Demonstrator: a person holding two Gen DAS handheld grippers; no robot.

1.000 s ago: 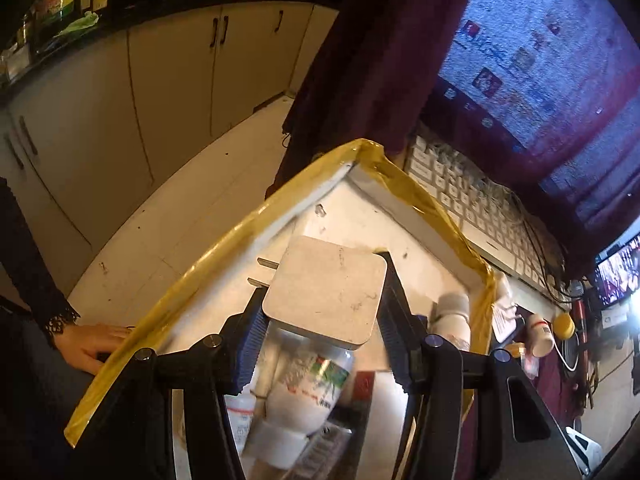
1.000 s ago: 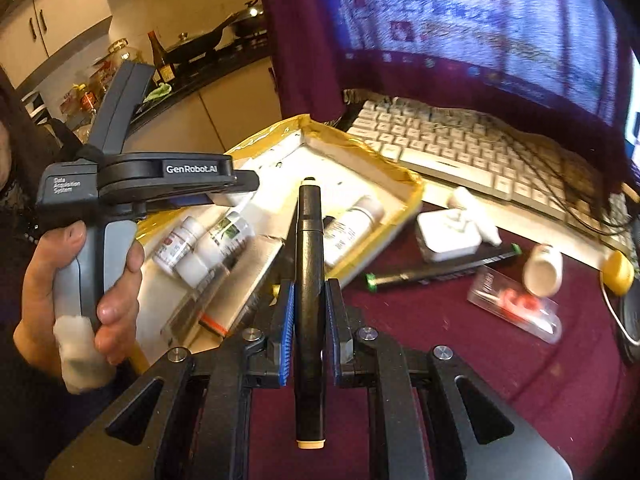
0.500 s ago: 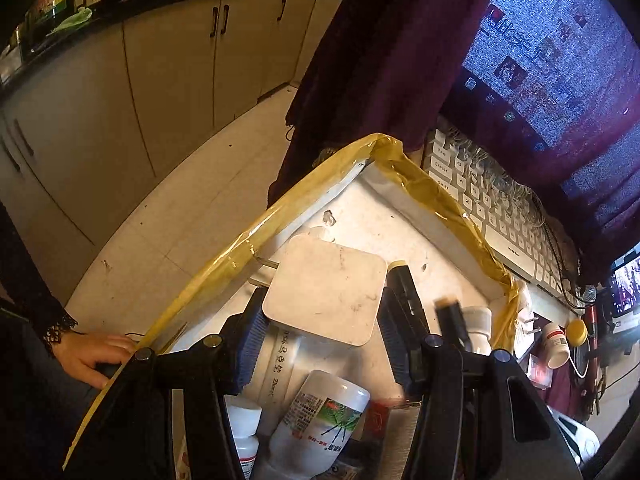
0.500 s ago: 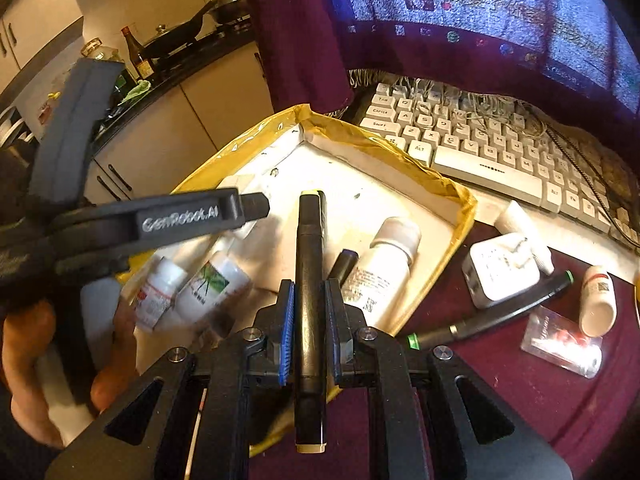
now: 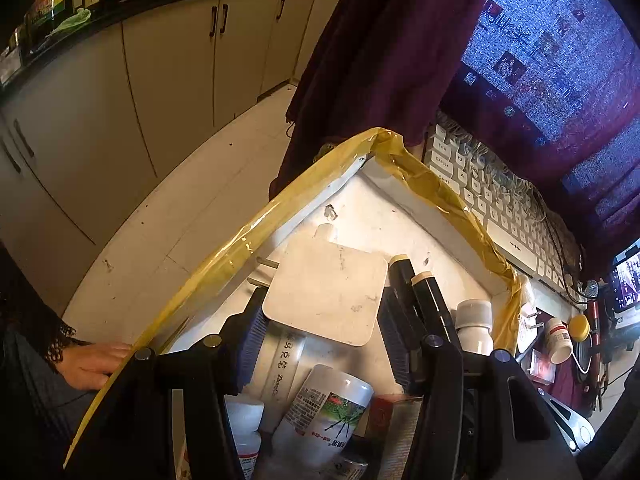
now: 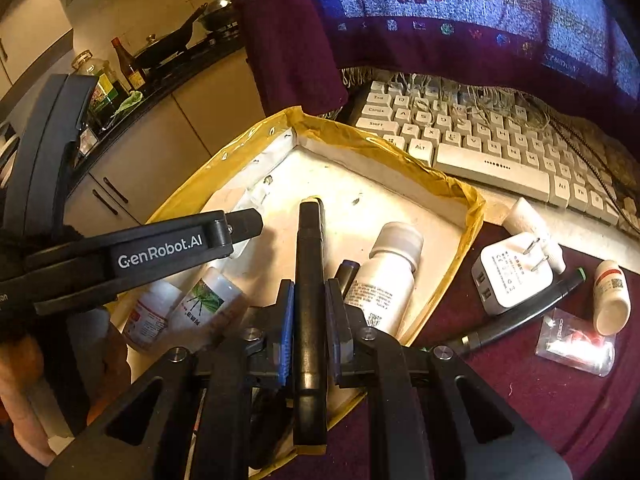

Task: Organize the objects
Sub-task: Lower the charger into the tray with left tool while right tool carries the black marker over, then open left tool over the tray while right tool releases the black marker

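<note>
One black marker [image 6: 309, 280], cylindrical, matte.

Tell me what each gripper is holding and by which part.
Left gripper clamps the white charger by its flat sides. Right gripper pinches the black marker mid-barrel.
</note>
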